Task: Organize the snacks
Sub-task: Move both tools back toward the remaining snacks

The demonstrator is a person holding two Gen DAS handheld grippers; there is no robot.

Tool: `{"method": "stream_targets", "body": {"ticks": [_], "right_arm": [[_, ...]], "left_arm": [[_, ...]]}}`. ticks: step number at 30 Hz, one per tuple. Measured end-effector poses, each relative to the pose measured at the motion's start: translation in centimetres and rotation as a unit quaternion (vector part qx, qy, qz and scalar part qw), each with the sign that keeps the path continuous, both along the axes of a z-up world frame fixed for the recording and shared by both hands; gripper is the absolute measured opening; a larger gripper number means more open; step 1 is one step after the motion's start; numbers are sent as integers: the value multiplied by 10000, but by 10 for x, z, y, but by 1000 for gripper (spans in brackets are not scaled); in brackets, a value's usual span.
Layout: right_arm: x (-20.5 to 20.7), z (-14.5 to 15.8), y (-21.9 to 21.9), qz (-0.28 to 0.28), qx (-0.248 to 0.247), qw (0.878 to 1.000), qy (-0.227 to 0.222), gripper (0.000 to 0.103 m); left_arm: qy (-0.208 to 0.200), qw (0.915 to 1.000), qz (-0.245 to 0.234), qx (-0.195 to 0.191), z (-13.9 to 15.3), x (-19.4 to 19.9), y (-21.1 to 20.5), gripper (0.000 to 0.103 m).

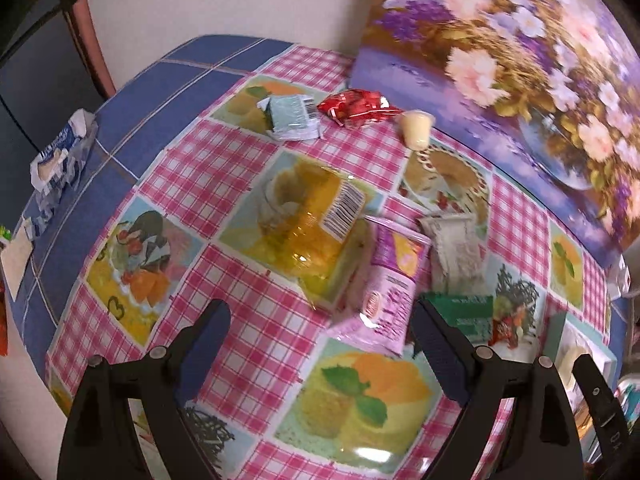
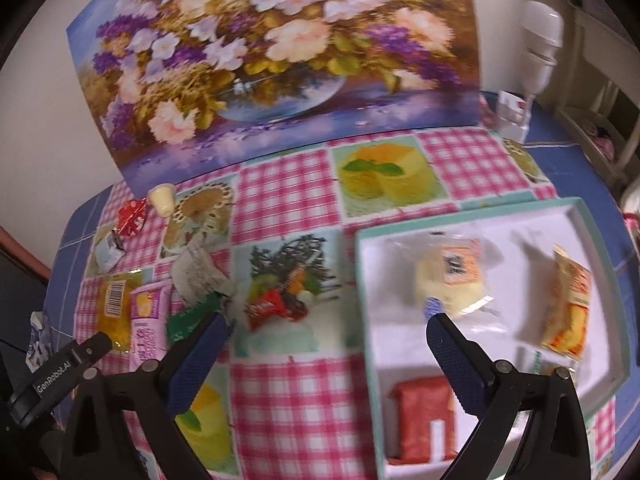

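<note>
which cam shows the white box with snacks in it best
The right wrist view: the white box shows its rim, white floor and snacks inside. The left wrist view catches only its corner at the right edge, behind the gripper fingers.

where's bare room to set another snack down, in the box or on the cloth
In the white box, the bare floor behind the clear-wrapped cake is free. On the cloth, free between the box and the red candy. Crowded around the pink packet.

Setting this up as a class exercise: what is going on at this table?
A person is sorting snacks with two handheld tools. Both the left tool and the right tool are open and hold nothing. Three packets already lie in the white box; others, including the pink packet, remain on the checked tablecloth.
</note>
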State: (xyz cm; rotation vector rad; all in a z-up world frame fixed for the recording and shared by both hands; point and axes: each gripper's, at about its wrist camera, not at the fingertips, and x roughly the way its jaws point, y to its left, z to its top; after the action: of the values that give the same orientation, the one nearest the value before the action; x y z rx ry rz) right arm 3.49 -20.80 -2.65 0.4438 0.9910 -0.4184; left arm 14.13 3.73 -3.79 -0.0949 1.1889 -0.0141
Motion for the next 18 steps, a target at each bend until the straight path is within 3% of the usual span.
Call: {"method": "stream_targets", "body": {"ticks": [11, 18], "right_arm": [[47, -36, 24, 335, 205, 9988, 288, 102], [67, -57, 38, 586, 192, 9973, 387, 102]], "left_arm": [[181, 9985, 269, -443, -17, 30, 25, 92], [225, 9985, 162, -478, -26, 41, 14, 92]]}}
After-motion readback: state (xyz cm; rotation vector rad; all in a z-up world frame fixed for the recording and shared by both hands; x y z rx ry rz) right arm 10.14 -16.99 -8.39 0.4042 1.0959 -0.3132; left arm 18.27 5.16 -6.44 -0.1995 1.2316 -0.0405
